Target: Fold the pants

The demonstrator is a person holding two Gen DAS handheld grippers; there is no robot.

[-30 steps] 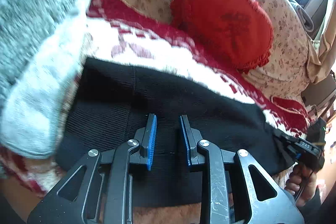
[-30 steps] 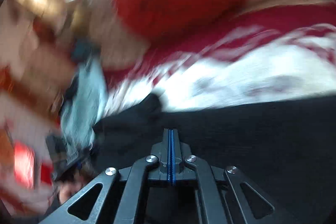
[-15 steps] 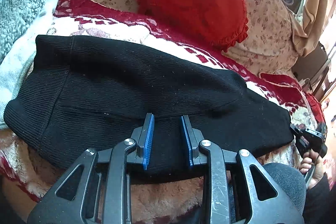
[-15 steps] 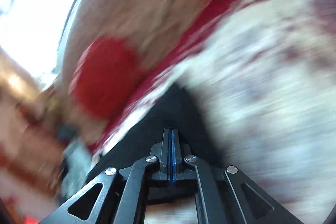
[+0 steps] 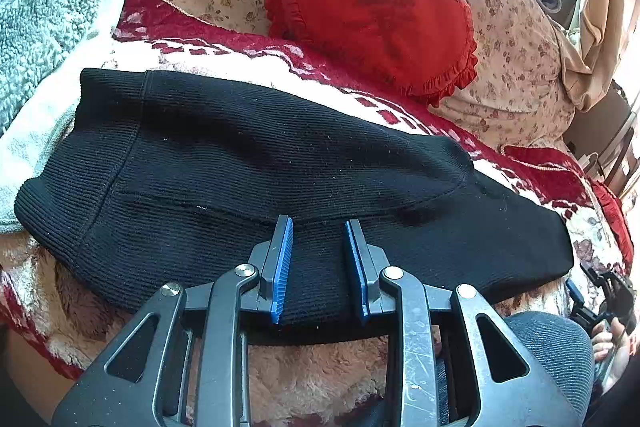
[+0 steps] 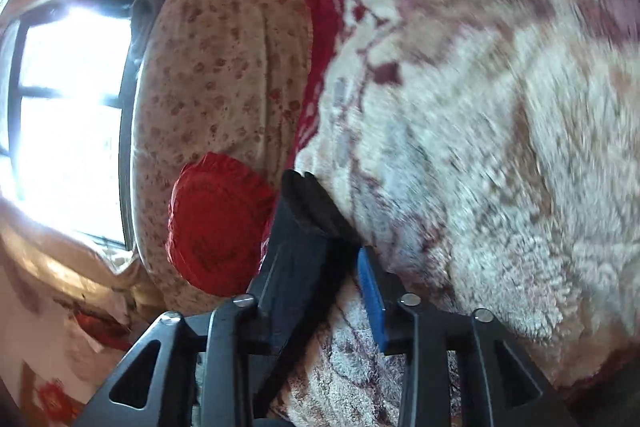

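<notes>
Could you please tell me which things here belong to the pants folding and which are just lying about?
Job:
black pants
left tool
right tool

Lying about:
red cushion
patterned blanket
grey fleece

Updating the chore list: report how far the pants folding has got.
Done: black pants look doubled lengthwise on the blanket. In hand: right tool, jaws just opening, black fabric between them. Remaining: crosswise folds; they lie full length.

Black ribbed pants (image 5: 280, 163), folded lengthwise
</notes>
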